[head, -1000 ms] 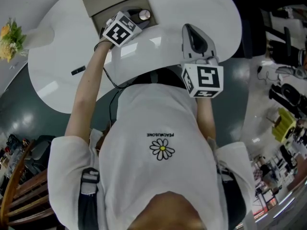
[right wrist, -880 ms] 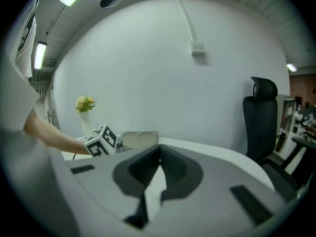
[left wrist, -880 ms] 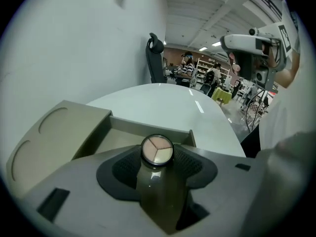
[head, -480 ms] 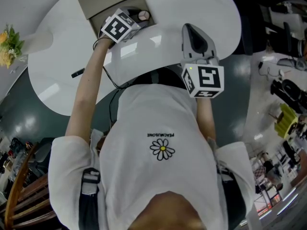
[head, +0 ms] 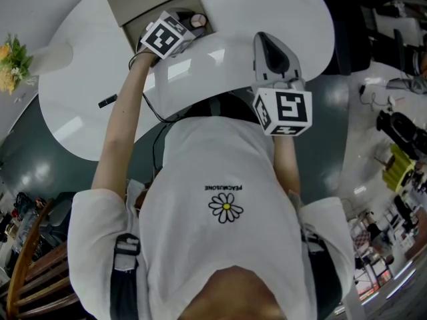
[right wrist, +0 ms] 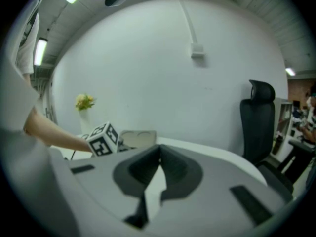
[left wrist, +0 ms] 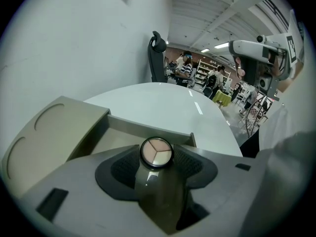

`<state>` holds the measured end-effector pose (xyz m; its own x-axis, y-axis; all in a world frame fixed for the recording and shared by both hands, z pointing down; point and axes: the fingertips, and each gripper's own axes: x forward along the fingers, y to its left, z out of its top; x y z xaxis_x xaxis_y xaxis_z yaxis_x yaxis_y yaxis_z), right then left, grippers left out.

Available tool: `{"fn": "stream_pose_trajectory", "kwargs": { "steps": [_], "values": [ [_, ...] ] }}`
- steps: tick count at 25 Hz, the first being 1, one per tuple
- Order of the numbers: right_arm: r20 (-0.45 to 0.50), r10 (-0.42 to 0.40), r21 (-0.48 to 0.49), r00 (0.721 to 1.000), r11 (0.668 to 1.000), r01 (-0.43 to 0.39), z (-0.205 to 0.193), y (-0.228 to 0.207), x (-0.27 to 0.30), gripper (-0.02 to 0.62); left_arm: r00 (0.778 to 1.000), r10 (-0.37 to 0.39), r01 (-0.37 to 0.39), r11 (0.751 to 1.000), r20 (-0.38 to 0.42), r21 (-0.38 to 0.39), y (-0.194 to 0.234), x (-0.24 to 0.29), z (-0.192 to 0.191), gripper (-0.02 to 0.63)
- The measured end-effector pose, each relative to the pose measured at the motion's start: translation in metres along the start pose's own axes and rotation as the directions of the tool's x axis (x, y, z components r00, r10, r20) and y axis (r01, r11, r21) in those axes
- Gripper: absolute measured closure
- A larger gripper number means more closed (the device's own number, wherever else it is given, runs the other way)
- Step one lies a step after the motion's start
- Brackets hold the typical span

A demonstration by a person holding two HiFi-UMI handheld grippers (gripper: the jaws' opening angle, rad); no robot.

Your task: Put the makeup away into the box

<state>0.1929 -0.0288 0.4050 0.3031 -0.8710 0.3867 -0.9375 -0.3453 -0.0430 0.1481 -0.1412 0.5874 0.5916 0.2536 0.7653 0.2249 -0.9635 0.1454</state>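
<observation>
**A:** How many pieces of makeup do you count?

**B:** One. It is a round compact (left wrist: 156, 151) with three shade wedges, and the left tongs (left wrist: 156, 158) grasp it by its sides.

**A:** Where is it?

**B:** Over the open inside of the single beige box (left wrist: 148, 126). I cannot tell whether it touches the bottom. The box's one lid (left wrist: 49, 132) lies folded back and shows two round recesses.

**A:** And the second pair?

**B:** The right tongs (right wrist: 159, 158) are clenched tip to tip with nothing between them. They are above the near edge of the one white desk (head: 267, 5), well apart from the box.

**A:** Anything else?

**B:** One small black object (head: 107, 101) lies on the desk, and one bunch of flowers (head: 12, 53) stands off to its left.
</observation>
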Motion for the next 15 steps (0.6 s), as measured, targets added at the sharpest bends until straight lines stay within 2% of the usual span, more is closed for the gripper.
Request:
{"fn": "stream_pose_trajectory", "kwargs": {
  "steps": [8, 11, 15],
  "values": [
    [0.016, 0.015, -0.006, 1.000, 1.000, -0.015, 0.006, 0.002, -0.001, 0.566, 0.999, 0.032, -0.031, 0.999, 0.022, -0.007, 0.002, -0.010, 0.008, 0.385],
    [0.036, 0.033, -0.019, 0.999, 0.999, -0.032, 0.014, 0.004, 0.001, 0.566, 0.996, 0.062, -0.060, 0.998, 0.070, -0.029, 0.003, -0.021, 0.023, 0.389],
    [0.079, 0.066, -0.049, 0.995, 0.997, -0.062, 0.035, 0.011, 0.008, 0.566, 0.974, 0.149, -0.137, 0.988, 0.172, -0.076, 0.011, -0.052, 0.050, 0.463]
  ]
}}
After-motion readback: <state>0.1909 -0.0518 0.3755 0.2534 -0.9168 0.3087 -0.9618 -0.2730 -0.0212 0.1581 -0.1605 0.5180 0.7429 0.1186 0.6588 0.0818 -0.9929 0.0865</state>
